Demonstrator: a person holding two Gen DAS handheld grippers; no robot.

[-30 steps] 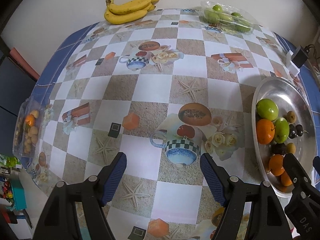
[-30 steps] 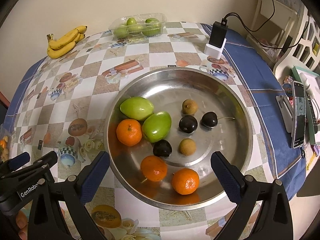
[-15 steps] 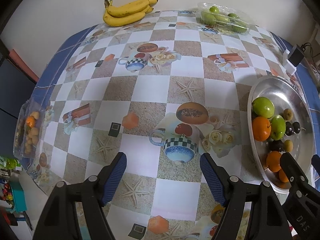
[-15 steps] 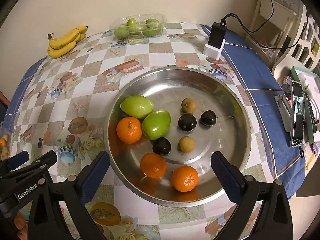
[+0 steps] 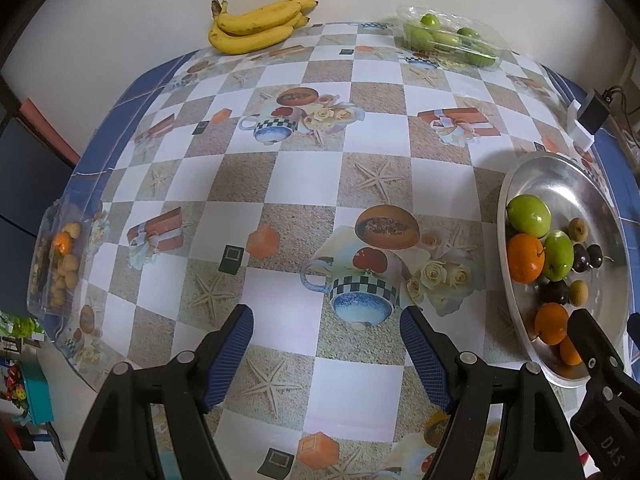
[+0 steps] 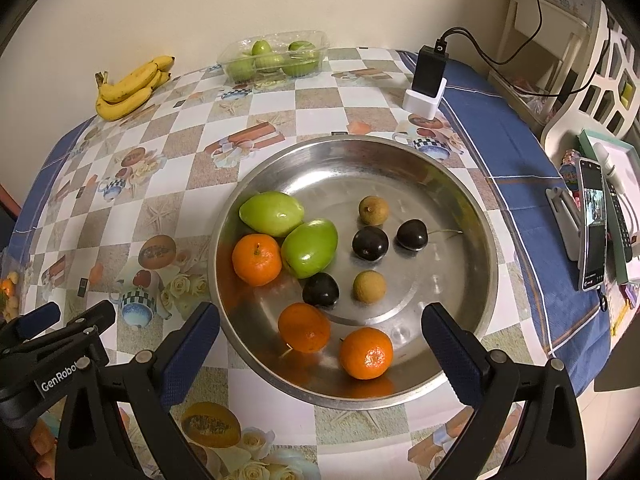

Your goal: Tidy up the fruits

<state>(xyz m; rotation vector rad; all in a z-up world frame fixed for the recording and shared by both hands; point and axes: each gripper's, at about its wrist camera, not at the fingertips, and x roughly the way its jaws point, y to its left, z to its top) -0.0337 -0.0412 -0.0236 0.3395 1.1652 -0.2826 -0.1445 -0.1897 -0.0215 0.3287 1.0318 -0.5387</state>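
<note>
- Right up close, the left gripper hangs over bare tablecloth, jaws spread wide, nothing between them.
- The right gripper is released too, jaws apart, poised above the near rim of the metal bowl, gripping nothing.
- In the bowl: three oranges, one nearest the front edge, another just left of it, a third up on the left side.
- Touching that third orange, two green fruits lie side by side.
- Three dark plums and two small brown fruits are scattered loose toward the middle.
- The cloth itself is a checked print of white and sandy squares with teacups, starfish and roses, edged in blue.
- At the left table edge, a clear pack of small fruit sits right on the border.
- To the right, off the table, a phone stands on a stand.
- Further back, a black charger sits in a white holder with its cable running up.
- At the far edge, bananas lie on the left, and a clear box of green fruit sits near the pale wall.
</note>
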